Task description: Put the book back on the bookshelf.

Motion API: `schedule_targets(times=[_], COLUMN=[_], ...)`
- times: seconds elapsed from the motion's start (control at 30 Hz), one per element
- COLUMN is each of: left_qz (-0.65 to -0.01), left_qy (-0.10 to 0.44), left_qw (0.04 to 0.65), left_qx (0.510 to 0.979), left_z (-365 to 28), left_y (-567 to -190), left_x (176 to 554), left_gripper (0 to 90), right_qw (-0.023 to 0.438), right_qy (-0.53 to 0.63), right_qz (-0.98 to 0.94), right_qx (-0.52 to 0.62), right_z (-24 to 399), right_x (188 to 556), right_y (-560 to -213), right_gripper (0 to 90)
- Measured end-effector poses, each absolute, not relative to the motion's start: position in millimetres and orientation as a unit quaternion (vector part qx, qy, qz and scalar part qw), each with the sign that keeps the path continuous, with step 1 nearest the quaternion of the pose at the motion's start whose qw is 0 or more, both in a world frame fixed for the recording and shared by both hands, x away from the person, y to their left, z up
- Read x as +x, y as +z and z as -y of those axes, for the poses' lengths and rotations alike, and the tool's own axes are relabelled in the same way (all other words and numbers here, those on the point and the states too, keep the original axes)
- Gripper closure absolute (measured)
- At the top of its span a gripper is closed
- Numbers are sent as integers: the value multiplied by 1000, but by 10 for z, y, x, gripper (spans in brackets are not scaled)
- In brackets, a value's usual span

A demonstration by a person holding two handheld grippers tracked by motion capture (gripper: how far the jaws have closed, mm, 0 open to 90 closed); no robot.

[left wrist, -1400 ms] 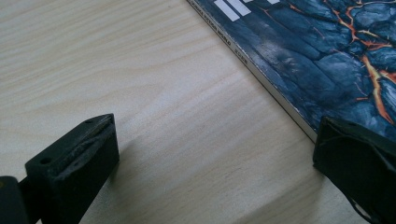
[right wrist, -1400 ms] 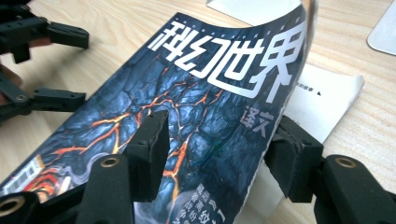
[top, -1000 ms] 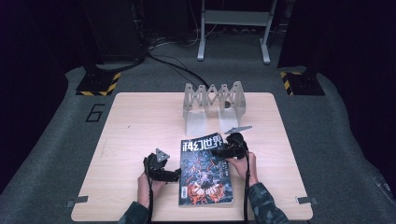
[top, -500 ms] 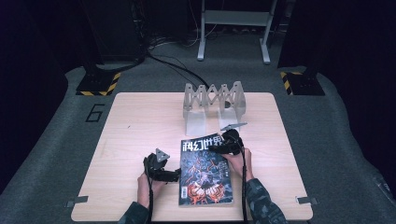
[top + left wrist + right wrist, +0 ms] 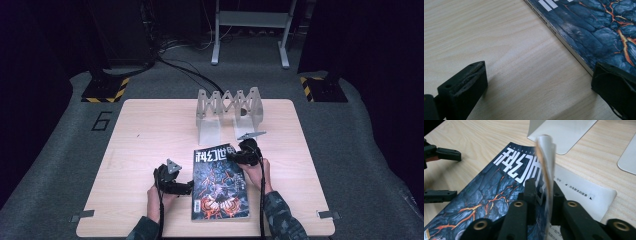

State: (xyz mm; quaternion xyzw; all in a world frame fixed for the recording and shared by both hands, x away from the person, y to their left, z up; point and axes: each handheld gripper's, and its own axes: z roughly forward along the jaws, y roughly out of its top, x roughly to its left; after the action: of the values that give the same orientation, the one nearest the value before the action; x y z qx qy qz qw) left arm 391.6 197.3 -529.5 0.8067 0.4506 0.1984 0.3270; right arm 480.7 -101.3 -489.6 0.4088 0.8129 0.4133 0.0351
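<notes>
Your left gripper [image 5: 189,186] rests with jaws spread wide at the left edge of the magazine [image 5: 218,184], which lies flat near the table's [image 5: 150,130] front edge. Your right gripper [image 5: 543,192] has just been closing and now pinches the cover's far right corner, curled up off the pages. Beyond stands the grey rack [image 5: 229,106].

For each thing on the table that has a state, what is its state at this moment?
magazine: lying flat, cover corner lifted and curled upright.
right gripper: jaws have just been closing, shut on the lifted cover corner.
left gripper: open, at the magazine's edge, one jaw over the cover.
metal rack: standing upright, no book in it.
</notes>
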Motion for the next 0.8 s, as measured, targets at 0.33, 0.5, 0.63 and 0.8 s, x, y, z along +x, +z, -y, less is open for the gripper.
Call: schedule_targets(times=[0.33, 0.5, 0.63, 0.8], left_qz=[-457, -458, -460, -461], left_qy=[201, 189, 172, 137], left_qw=[327, 336, 348, 376], left_qx=[802, 801, 799, 792], left_z=[-1968, -1989, -2013, -2012], left_y=[-5296, -5285, -5246, -5174], left_x=[3912, 3922, 3932, 3977], left_gripper=[5, 5, 2, 1], right_qw=[40, 53, 63, 73], right_qy=[431, 436, 444, 452], right_qz=[-810, -815, -816, -818], right_qx=[395, 379, 366, 348], right_z=[983, 952, 918, 855], right_x=[4707, 4662, 4619, 4546], right_y=[-4780, -4723, -4674, -4599], right_gripper=[889, 891, 892, 893])
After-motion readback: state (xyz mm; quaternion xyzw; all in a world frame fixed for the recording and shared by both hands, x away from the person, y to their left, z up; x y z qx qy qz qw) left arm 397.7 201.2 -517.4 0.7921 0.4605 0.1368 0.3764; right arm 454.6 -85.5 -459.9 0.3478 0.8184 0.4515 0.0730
